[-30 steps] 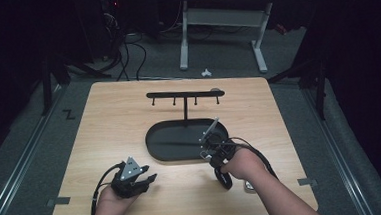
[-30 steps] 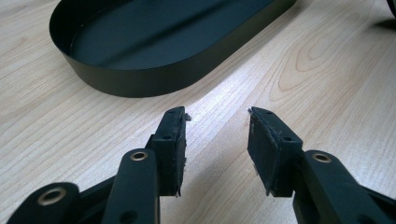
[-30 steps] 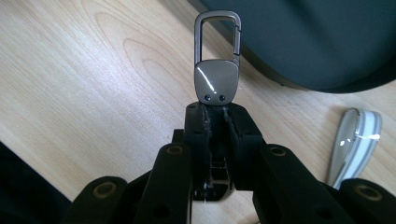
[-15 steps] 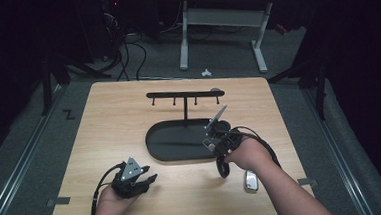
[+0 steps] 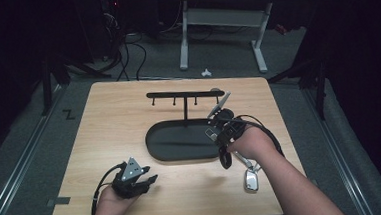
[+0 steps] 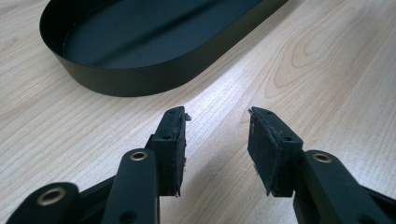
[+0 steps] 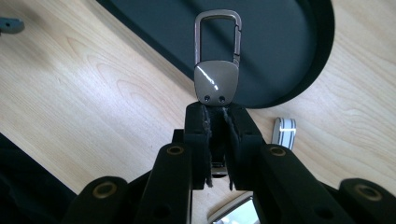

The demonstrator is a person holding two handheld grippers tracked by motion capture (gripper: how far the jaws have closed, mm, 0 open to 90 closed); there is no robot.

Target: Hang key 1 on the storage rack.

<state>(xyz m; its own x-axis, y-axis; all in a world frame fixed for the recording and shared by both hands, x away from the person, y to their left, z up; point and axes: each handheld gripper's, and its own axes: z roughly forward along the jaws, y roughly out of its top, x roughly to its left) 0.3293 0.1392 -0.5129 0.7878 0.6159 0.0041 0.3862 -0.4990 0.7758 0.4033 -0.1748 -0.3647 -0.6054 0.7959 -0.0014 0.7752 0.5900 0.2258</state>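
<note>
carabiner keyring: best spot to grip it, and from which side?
Grip the carabiner keyring at the tail end just below its shield-shaped plate, coming from the end opposite the loop, with the fingers flat on its two faces. It is thin there, and the loop stays free for a hook on the rack. The right gripper holds it this way.

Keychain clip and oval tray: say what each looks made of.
Keychain clip, pinched in the right hand-held gripper: likely polished metal, grey with a bright glint and two small rivets. Oval tray: probably thin painted metal, matte black with soft sheen; plastic is possible.
</note>
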